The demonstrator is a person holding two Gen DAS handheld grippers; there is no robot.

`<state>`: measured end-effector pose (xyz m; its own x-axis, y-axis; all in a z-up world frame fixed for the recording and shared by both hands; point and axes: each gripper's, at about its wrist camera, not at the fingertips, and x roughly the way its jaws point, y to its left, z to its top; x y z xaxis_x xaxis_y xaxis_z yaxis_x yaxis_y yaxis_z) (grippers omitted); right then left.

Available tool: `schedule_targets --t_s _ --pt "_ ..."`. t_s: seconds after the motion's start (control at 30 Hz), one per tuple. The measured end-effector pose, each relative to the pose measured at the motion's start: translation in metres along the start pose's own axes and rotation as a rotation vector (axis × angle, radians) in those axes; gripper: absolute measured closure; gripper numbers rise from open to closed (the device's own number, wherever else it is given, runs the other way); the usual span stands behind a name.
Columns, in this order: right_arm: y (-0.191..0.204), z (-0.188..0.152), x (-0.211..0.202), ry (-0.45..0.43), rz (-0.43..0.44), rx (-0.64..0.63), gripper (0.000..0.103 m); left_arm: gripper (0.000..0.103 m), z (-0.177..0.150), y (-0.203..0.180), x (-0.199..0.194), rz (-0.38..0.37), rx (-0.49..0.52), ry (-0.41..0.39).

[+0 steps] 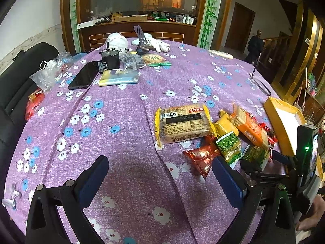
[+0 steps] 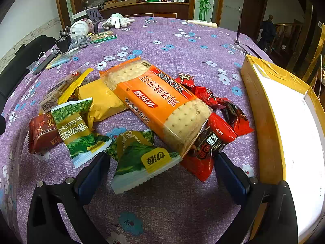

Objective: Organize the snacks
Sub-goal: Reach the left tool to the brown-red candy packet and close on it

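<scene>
A heap of snacks lies on the purple flowered tablecloth (image 1: 126, 134). It holds a yellow-edged cracker pack (image 1: 183, 123), an orange cracker pack (image 2: 160, 103), a yellow packet (image 2: 101, 99), two green pea packets (image 2: 75, 126) (image 2: 140, 158), a brown packet (image 2: 41, 132) and red packets (image 2: 211, 142). A yellow box with a white inside (image 2: 288, 122) stands right of the heap. My left gripper (image 1: 160, 172) is open above bare cloth, left of the heap. My right gripper (image 2: 162, 168) is open, its fingers either side of the near green packet.
At the far left of the table lie a black phone (image 1: 84, 77), a black pot (image 1: 110, 58), plastic bags (image 1: 46, 75), a white glove (image 1: 156, 43) and a white helmet (image 1: 116, 39). A black sofa (image 1: 20, 85) stands beyond the left edge.
</scene>
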<state>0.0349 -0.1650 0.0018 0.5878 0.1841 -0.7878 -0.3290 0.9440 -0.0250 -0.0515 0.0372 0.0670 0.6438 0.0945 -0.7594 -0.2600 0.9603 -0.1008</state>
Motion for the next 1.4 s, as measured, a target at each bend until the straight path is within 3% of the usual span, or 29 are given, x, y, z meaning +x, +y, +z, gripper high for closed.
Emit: schedule_targets --t_s 0.37,0.5,0.63,0.8,0.93,1.03,1.17,1.27,1.37,1.4 --pt "0.000 -0.001 -0.001 0.005 -0.001 0.000 0.000 0.001 -0.011 0.016 -0.010 0.005 -0.017 0.006" --pt "0.000 0.004 0.000 0.079 0.009 -0.010 0.000 0.001 -0.014 0.024 -0.013 0.002 -0.029 0.003" --pt "0.002 -0.002 -0.006 0.117 0.063 -0.060 0.000 0.001 -0.015 0.029 -0.012 -0.004 -0.038 0.013" --pt "-0.009 -0.008 -0.026 0.152 0.255 0.030 0.000 0.001 -0.014 0.024 -0.010 -0.031 -0.010 0.023" --pt "-0.007 -0.004 -0.056 0.133 0.292 -0.036 0.001 0.002 -0.008 0.014 -0.007 -0.086 0.033 0.029" --pt "-0.013 0.000 -0.074 0.116 0.319 -0.034 0.002 0.014 0.001 0.005 0.001 -0.152 0.062 0.057" --pt "-0.023 0.002 -0.087 0.113 0.328 -0.027 0.010 0.023 0.014 -0.008 0.012 -0.204 0.112 0.084" --pt "-0.031 0.003 -0.096 0.098 0.331 -0.015 0.023 0.031 0.018 -0.026 0.025 -0.231 0.204 0.120" --pt "-0.037 0.003 -0.100 0.100 0.371 -0.011 0.047 0.034 0.017 -0.038 0.039 -0.234 0.266 0.164" --pt "-0.039 0.002 -0.101 0.099 0.367 -0.011 0.048 0.034 0.017 -0.042 0.045 -0.232 0.284 0.179"
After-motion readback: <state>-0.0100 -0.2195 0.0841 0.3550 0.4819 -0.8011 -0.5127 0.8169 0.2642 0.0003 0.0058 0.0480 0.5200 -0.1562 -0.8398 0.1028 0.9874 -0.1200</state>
